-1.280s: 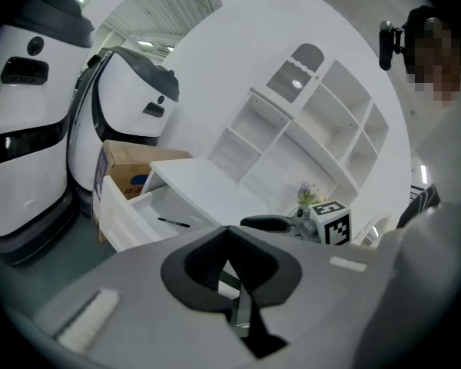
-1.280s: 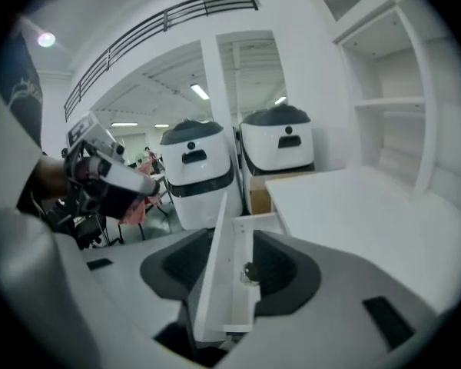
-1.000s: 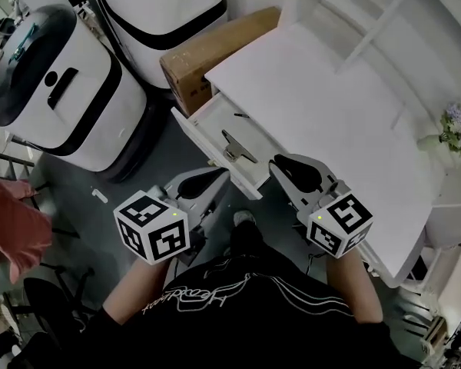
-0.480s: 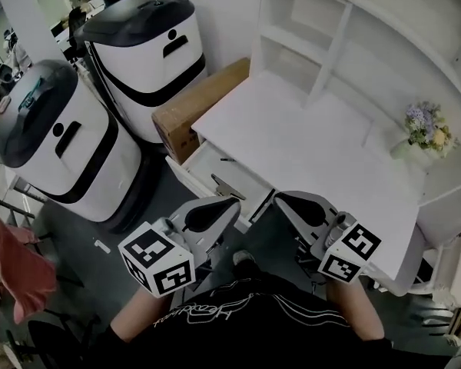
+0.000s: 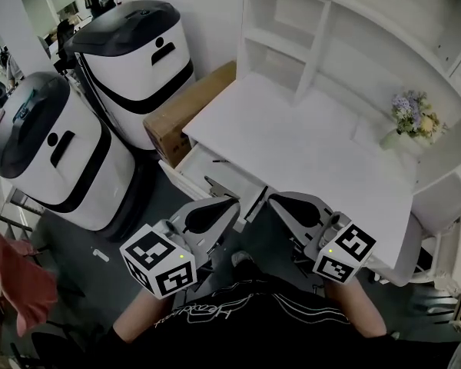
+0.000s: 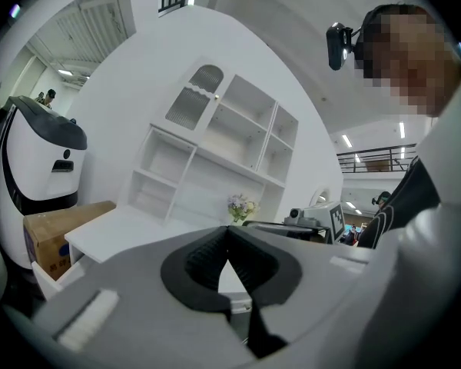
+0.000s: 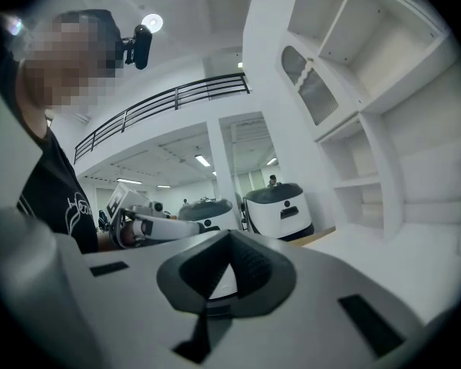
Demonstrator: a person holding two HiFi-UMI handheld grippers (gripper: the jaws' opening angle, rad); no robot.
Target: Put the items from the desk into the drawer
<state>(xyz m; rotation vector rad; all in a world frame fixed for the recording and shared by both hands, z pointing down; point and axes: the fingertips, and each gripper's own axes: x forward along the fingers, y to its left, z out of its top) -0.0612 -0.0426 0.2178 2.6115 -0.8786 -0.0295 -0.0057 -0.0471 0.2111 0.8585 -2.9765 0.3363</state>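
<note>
Both grippers had drawn back from the drawer [image 5: 202, 167] toward the person's body, and more of the shelves had come into sight. The left gripper [image 5: 232, 205] and right gripper [image 5: 274, 199] hung side by side off the bench's [image 5: 292, 144] front edge, each with fingers [image 6: 202, 261] closed tip to tip on nothing. No item showed on the bench top; only flowers [image 5: 409, 114] stood by its back right corner. A metal piece [image 5: 219, 187] lay in the drawer, pulled out at the front left corner, so the putting-in seemed done. That piece looked light, stiff and slick, best pinched across its narrow middle. What kind of tool it was could not be told.
</note>
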